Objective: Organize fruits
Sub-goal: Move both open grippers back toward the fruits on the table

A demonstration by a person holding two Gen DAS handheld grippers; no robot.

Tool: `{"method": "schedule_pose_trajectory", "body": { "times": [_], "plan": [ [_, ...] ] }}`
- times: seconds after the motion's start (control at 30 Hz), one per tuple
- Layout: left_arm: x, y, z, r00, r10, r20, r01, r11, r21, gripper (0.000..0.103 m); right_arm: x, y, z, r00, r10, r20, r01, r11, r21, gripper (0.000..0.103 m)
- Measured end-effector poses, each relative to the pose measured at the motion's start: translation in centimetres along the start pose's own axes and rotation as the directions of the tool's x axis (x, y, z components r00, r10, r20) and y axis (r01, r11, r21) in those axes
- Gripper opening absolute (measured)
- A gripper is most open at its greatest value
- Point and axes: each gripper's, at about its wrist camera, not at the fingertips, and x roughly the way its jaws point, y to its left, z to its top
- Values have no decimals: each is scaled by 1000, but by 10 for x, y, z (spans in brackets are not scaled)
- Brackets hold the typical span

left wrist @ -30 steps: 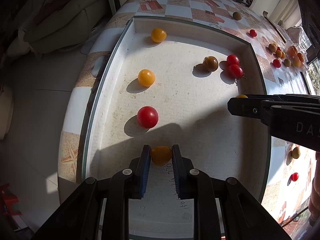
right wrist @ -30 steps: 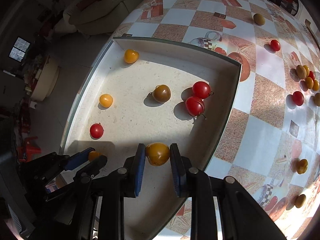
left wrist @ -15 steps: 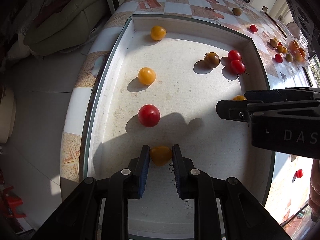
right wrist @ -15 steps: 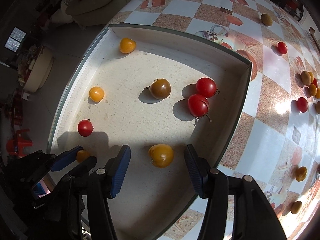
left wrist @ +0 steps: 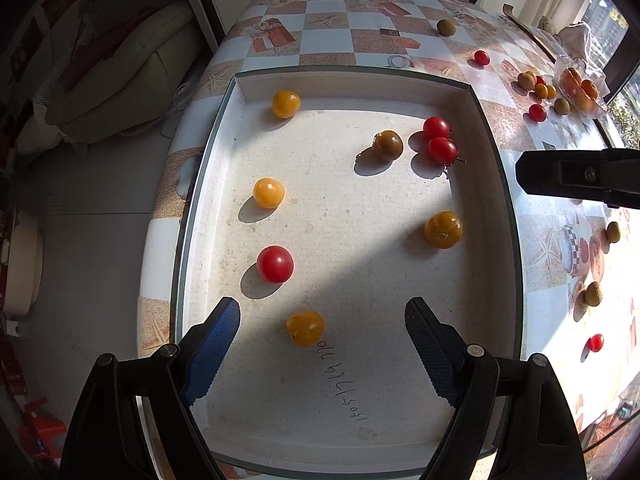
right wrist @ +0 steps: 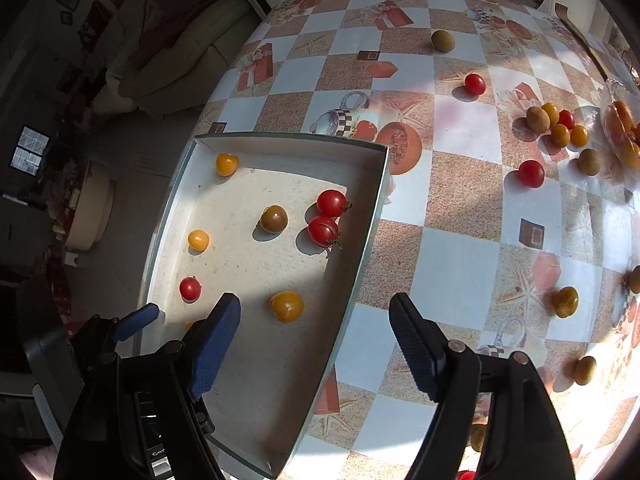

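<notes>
A white tray (left wrist: 492,184) sits on the checked table and holds several small tomatoes. My left gripper (left wrist: 322,338) is open above the tray's near end, with an orange tomato (left wrist: 305,328) lying free between its fingers. My right gripper (right wrist: 316,340) is open and empty, raised over the tray's right rim (right wrist: 372,216). An orange tomato (right wrist: 286,306) lies free in the tray just ahead of its left finger (right wrist: 216,340). The same tomato shows in the left wrist view (left wrist: 443,229). The right gripper's finger shows at the right of the left wrist view (left wrist: 576,178).
Red, orange and brown tomatoes lie in the tray (left wrist: 275,264) (left wrist: 268,192) (left wrist: 387,145). More tomatoes are scattered on the table to the right (right wrist: 531,173) (right wrist: 565,301) (right wrist: 474,83). A plastic bag of fruit (left wrist: 580,88) lies at the far right. A sofa (left wrist: 120,76) stands beyond the table's left edge.
Both grippers have opened and let go of their orange tomatoes, which now lie in the tray. The right gripper has risen and moved right, toward the tray's rim.
</notes>
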Motion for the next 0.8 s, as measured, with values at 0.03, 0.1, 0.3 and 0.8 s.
{"method": "schedule_pose_trajectory", "body": {
  "times": [0.03, 0.1, 0.3, 0.8],
  "plan": [
    [-3, -6, 2, 1000, -5, 7, 5, 1000, 16, 85, -5, -8, -2, 1000, -8, 6, 8, 1000, 18, 80],
    [-10, -23, 4, 1000, -15, 23, 14, 998, 54, 85, -20, -29, -13, 999, -37, 16, 36, 997, 63, 80],
    [-29, -71, 14, 996, -83, 44, 75, 985, 154, 85, -47, -99, -45, 988, -156, 15, 150, 969, 195, 80],
    [-21, -188, -2, 974, -222, -54, 227, 927, 297, 85, -54, -193, -95, 972, -229, -56, 234, 906, 354, 80]
  ]
}}
